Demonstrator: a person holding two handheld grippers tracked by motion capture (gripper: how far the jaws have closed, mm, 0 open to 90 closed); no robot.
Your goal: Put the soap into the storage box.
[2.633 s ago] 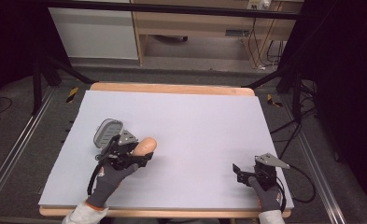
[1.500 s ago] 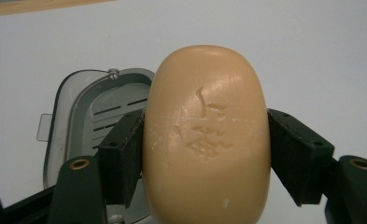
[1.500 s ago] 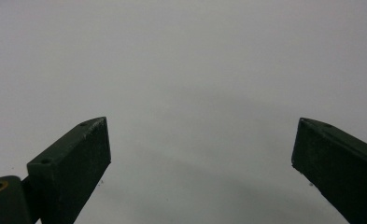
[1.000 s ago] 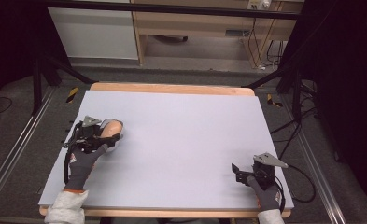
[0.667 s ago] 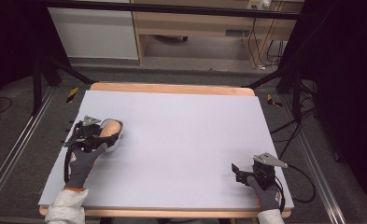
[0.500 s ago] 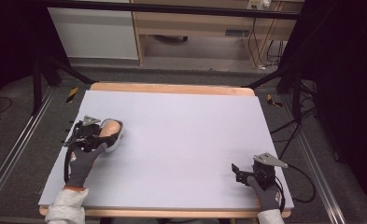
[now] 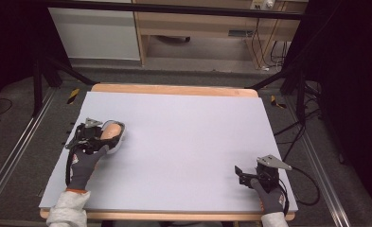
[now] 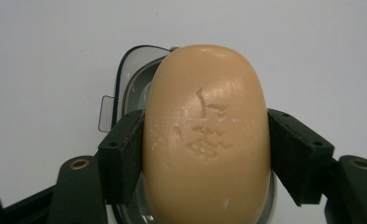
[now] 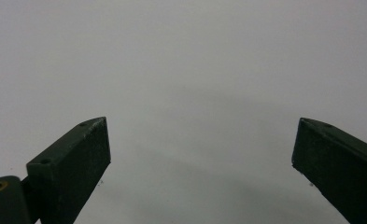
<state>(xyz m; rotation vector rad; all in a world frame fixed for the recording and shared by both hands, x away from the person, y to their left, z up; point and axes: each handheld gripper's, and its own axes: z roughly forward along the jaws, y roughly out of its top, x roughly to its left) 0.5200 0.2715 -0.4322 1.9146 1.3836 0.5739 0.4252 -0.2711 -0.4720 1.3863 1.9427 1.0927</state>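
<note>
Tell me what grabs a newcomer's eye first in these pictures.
The tan soap bar, clamped between the left gripper jaws over a clear soap dish near the table's left edge. At the near right corner, the right gripper rests open on bare grey surface.

Soap bar (image 8: pixel 207 135): waxy, matt tan, scuffed and nicked.
Soap dish (image 8: pixel 125 79): clear glossy plastic.
Left gripper (image 8: pixel 207 158) pads: black matt foam.
Table (image 7: pixel 188 142): smooth matt grey top, wooden edge.

Left gripper (image 8: pixel 207 158) clamped, right gripper (image 9: pixel 200 154) agape
</note>
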